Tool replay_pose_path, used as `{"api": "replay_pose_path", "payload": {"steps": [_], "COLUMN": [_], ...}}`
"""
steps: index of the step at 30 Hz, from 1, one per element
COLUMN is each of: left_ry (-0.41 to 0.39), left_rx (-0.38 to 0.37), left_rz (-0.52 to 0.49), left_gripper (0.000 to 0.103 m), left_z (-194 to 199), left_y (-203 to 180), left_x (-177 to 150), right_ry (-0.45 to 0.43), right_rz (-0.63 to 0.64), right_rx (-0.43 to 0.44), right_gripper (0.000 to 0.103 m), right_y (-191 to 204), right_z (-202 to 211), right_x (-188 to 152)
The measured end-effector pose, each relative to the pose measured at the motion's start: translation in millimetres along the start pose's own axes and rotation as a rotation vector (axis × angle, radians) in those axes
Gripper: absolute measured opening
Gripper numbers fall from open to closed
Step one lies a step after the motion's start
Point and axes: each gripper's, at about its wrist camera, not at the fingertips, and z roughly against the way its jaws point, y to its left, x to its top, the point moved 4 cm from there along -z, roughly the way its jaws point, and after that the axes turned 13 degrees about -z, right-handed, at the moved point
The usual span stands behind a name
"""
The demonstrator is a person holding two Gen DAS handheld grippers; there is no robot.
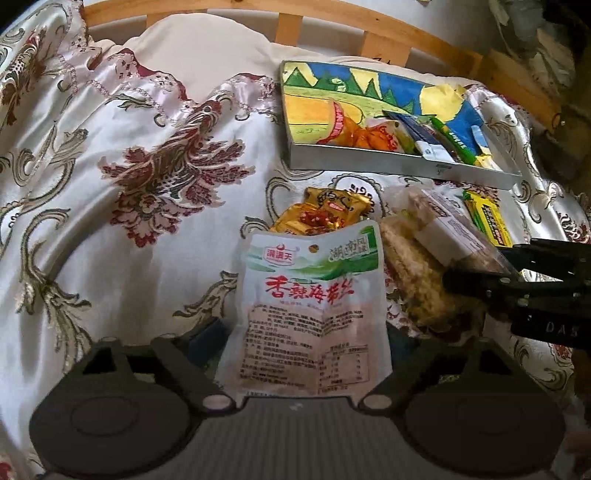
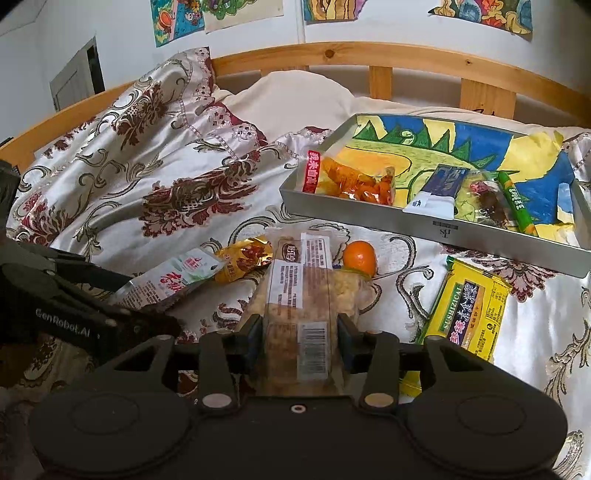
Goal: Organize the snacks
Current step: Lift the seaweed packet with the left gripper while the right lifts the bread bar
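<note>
**Snacks on bed, tray part-filled, both grippers at packets**

A shallow grey metal tray [image 2: 436, 226] is set on the bedspread, lined w/ a child's crayon drawing in green, blue and yellow. Inside, along the near wall: a clear bag of orange snacks w/ a red label [image 2: 354, 181] at the left end, a blue-and-white sachet [image 2: 439, 188] next to it, a small clear packet of dark pieces [image 2: 487, 203], then a green stick pack [image 2: 515, 203] toward the right end.

Outside the tray, in front of it, the rest is laid loose: a yellow-green packet marked SUSHIZICAI [image 2: 469, 314] at right, a small orange fruit [image 2: 360, 256] and a gold foil packet [image 2: 247, 258] further back.

The right gripper [image 2: 301, 332] is part-closed, its pads pressed on both sides of a long clear-wrapped rice-crisp bar [image 2: 299, 291], which lies in the middle of the group. The left gripper [image 1: 306, 332] is held wide; a white seaweed-strip pouch w/ red lettering [image 1: 310, 291] sits between the fingers. Whether the pads press on it can't be told, since the pouch covers the tips.

Surface: a satin bedspread [image 2: 147, 192], cream w/ maroon and grey-green floral print, rumpled at left. A cream pillow [image 2: 295, 96] is propped against a slatted pine headboard [image 2: 332, 55]. Crayon drawings [image 2: 177, 18] are stuck on the white wall above.
</note>
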Motion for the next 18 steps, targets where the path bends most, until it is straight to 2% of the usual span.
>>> {"api": "replay_pose_path", "payload": {"steps": [7, 10, 15, 18], "left_ry": [0.018, 0.016, 0.016, 0.016], "left_rx": [0.016, 0.020, 0.022, 0.019], "left_rz": [-0.007, -0.022, -0.034, -0.034], "left_gripper": [0.069, 0.062, 0.056, 0.054], "left_z": [7, 10, 13, 14], "left_y": [0, -3, -6, -7], "left_x": [5, 6, 7, 7], "right_ry": [-0.014, -0.023, -0.020, -0.011], "right_rz": [-0.007, 0.004, 0.015, 0.014], "right_rx": [-0.022, -0.040, -0.043, -0.043], "right_gripper": [0.045, 0.041, 0.040, 0.044], "right_y": [2, 5, 7, 7], "right_z": [0, 0, 1, 0], "right_x": [-3, -5, -7, -7]}}
